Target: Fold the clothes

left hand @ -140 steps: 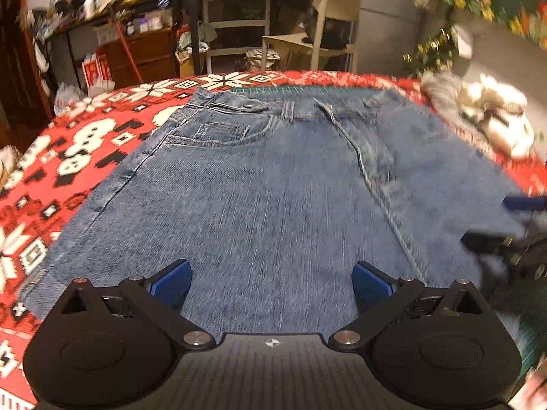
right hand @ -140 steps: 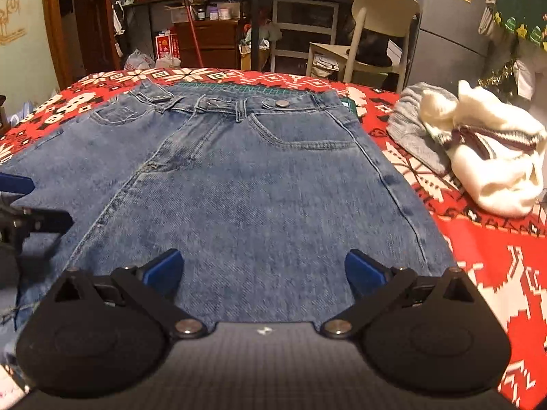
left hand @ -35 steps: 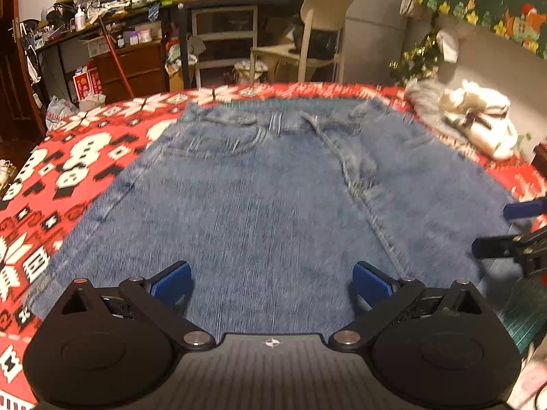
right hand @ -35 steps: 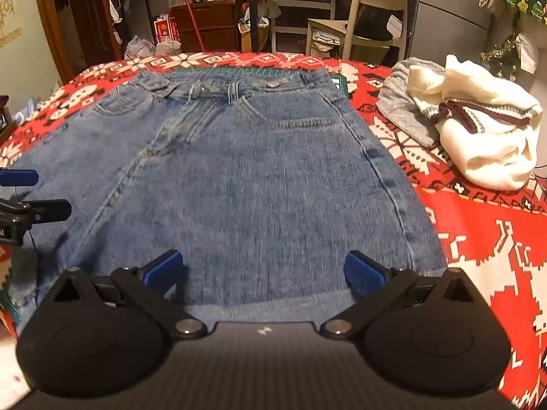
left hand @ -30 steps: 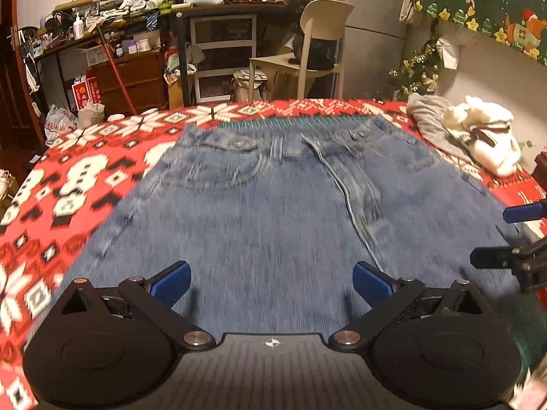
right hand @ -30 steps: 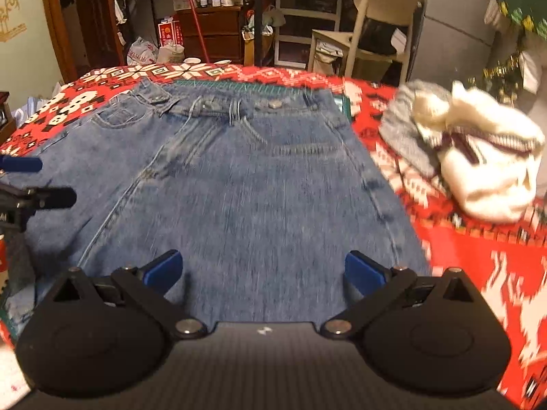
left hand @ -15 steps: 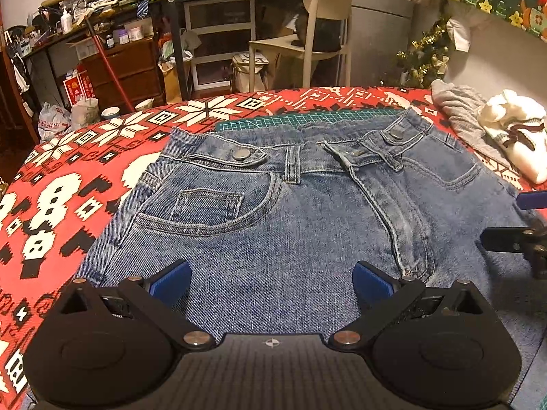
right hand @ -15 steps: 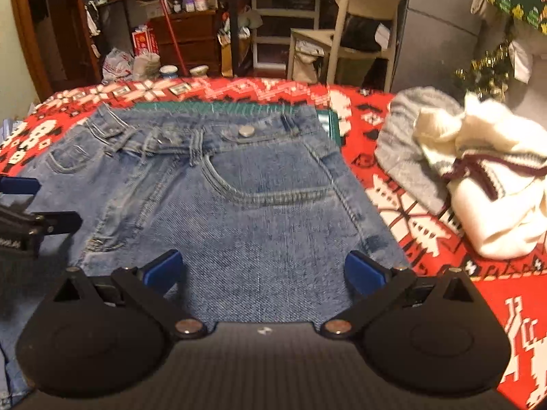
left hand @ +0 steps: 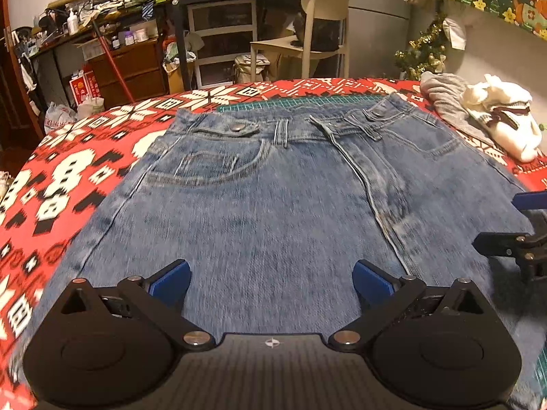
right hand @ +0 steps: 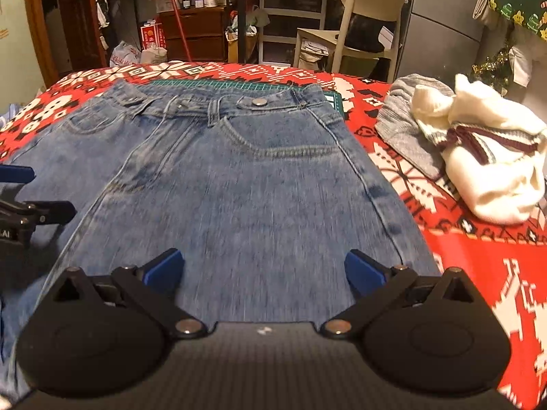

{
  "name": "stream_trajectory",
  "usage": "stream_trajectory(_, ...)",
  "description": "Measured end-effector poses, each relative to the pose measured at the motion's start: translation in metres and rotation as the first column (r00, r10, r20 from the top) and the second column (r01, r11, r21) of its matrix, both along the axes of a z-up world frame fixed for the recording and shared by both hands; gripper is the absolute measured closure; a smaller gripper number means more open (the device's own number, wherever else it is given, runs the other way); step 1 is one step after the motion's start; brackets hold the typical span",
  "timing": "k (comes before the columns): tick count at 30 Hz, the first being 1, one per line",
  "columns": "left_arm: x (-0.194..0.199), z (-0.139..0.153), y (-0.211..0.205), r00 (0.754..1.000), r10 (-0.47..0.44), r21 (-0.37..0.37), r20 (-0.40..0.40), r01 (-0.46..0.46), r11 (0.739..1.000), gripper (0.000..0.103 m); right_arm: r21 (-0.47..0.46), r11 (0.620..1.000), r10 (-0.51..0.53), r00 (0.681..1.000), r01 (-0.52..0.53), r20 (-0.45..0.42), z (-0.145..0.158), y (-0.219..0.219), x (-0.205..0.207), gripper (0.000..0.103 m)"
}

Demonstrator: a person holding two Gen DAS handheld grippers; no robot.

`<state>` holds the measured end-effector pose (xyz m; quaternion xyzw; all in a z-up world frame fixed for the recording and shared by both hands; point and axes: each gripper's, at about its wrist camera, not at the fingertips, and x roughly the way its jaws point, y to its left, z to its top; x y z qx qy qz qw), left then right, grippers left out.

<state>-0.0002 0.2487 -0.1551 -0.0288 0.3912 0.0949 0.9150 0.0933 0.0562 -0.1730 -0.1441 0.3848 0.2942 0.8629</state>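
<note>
So the jeans (left hand: pixel 273 212) are spread flat and front-side up on a desk covered in a red blanket (left hand: pixel 68 177) with white and black snowflake-type patterns. The waistband sits at the far end, toward the chair, and the long axis runs from there straight back toward the cameras, legs coming down under both claws. The hems aren't in view. The fly seam runs roughly down the middle, with a front pocket on either side of it. A strip of green cutting mat (left hand: pixel 301 102) peeks out just past the waistband.

The left claw (left hand: pixel 271 282) hangs over the left leg, fingers spread wide, gripping nothing. The right claw (right hand: pixel 261 271) does the same over the right leg, also wide open and empty. Each one shows up at the edge of the other's view, just beside it.

To the right of the jeans, a grey knit (right hand: pixel 403 126) and a white sweater (right hand: pixel 492 167) with dark red stripes lie bunched up on the blanket, touching each other.

Behind the waistband end the room is pretty cluttered: a cream chair (right hand: pixel 369 20), a dark shelf unit full of bottles and junk, a wooden dresser (right hand: pixel 195 30), a red broom handle (right hand: pixel 179 24), plus tinsel and a green holiday banner on the wall right of the chair.
</note>
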Motion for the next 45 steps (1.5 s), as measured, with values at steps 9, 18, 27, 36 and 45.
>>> stream_trajectory(9,-0.04,-0.002,-0.012,1.0,0.007,-0.014,0.009,-0.007,1.0,0.0,0.024,1.0,-0.013,1.0,0.013,-0.015,0.004,-0.031,-0.041,0.001)
stream_trajectory(18,-0.051,0.007,-0.014,1.0,-0.004,-0.017,0.016,0.004,1.0,0.001,0.024,0.999,0.029,0.997,-0.031,0.071,0.019,-0.044,-0.066,0.001)
stream_trajectory(27,-0.013,0.02,-0.013,0.998,0.009,-0.045,0.067,-0.006,0.999,0.001,0.064,0.998,0.005,0.999,-0.008,0.047,0.028,-0.034,-0.053,0.001)
stream_trajectory(36,-0.005,0.0,-0.013,0.999,0.0,-0.052,0.039,0.002,0.999,0.002,0.156,0.988,-0.013,0.999,0.008,0.03,0.018,-0.023,-0.045,0.013)
stream_trajectory(45,-0.019,0.022,0.004,0.992,0.054,-0.073,0.11,-0.046,0.996,0.068,0.222,0.975,0.025,1.0,-0.025,0.007,0.027,-0.026,-0.041,0.066)
